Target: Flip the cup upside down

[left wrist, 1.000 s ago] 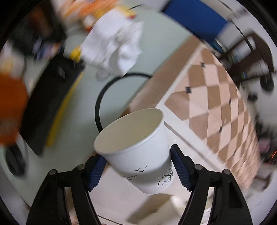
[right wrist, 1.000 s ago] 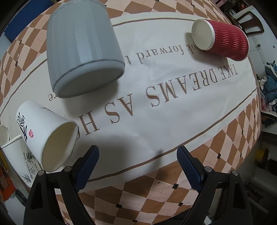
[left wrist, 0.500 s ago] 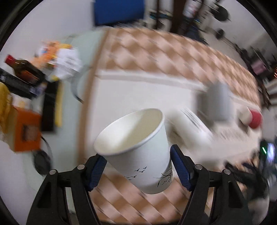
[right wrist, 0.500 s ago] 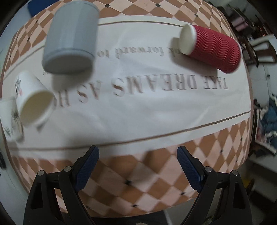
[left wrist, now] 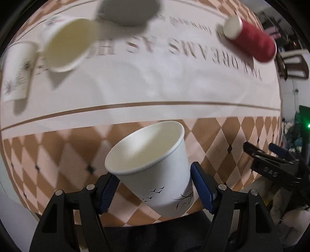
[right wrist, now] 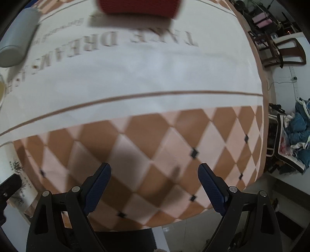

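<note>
The left tool [left wrist: 153, 186] is clamped on the white cup [left wrist: 153, 170], its 2 blue pads pressing the cup's wall from either side, low on the body near the base. The cup hangs in the air above the near edge of the worktop [left wrist: 58, 151], over the checkered border of the cloth. Its long axis runs forward and a little up from the tool, so the mouth faces away from the tool and toward the cloth rather than straight up. I'd say the flip is partway there: the mouth needs to roll further forward until the rim faces squarely down, then be lowered onto the cloth.

The right tool [right wrist: 154, 186] hovers off to the side with its jaws spread wide and nothing between them; only the left one bears on this move.

Farther back on the cloth lie a red cup [left wrist: 251, 40] on its side, a grey cup [left wrist: 127, 11], and 2 more white paper cups, 1 on its side [left wrist: 65, 44] and 1 standing [left wrist: 17, 69], all well clear of the spot below the held cup.
</note>
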A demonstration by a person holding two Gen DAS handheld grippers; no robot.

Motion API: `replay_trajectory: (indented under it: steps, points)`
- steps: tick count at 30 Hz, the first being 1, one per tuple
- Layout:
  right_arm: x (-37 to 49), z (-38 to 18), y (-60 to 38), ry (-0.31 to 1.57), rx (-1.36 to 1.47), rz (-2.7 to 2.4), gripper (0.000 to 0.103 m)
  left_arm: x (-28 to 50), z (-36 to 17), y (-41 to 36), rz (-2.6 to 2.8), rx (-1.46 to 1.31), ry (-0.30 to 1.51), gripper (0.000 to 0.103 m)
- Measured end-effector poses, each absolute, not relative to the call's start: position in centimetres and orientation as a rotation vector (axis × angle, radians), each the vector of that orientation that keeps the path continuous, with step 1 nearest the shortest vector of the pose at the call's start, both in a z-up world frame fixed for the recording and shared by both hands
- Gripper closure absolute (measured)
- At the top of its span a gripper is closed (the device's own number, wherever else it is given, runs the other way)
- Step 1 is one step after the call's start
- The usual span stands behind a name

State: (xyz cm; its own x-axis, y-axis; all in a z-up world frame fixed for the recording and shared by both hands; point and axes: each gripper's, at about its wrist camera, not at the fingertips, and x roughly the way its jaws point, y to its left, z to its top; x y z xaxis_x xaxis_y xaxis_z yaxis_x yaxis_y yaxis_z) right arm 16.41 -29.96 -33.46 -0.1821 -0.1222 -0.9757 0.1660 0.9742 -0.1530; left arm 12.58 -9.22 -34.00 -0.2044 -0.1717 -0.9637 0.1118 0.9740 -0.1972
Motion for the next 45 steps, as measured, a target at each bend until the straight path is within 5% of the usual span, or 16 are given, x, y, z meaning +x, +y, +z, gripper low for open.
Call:
replay_trajectory:
  steps: [12, 14, 19, 31, 38, 45]
  points:
    - [13.1, -36.0, -37.0, 1.737, 0.079, -0.297, 0.01, 14.0, -36.1, -13.3, -0.271, 0.035, 1.775, 0.03]
    - [12.5, -36.3, -38.1, 1.734, 0.094, -0.305, 0.01, 14.4, -36.3, -13.9, -0.272, 0.034, 1.765, 0.018]
    - [12.6, -35.7, -37.8, 1.724, 0.096, -0.317, 0.01, 14.5, -35.9, -13.5, -0.268, 0.008, 1.745, 0.01]
    - [12.6, -30.2, -37.7, 1.633, 0.132, -0.228, 0.01, 13.5, -25.2, -10.8, -0.234, -0.156, 1.54, 0.003]
    - [13.9, -23.4, -32.4, 1.446, -0.274, 0.12, 0.009, 11.5, -20.0, -5.2, 0.032, -0.052, 1.333, 0.001]
    - [11.4, -23.5, -21.0, 1.24, -1.018, 0.524, 0.01, 7.7, -27.6, -2.1, 0.247, -0.017, 1.44, 0.001]
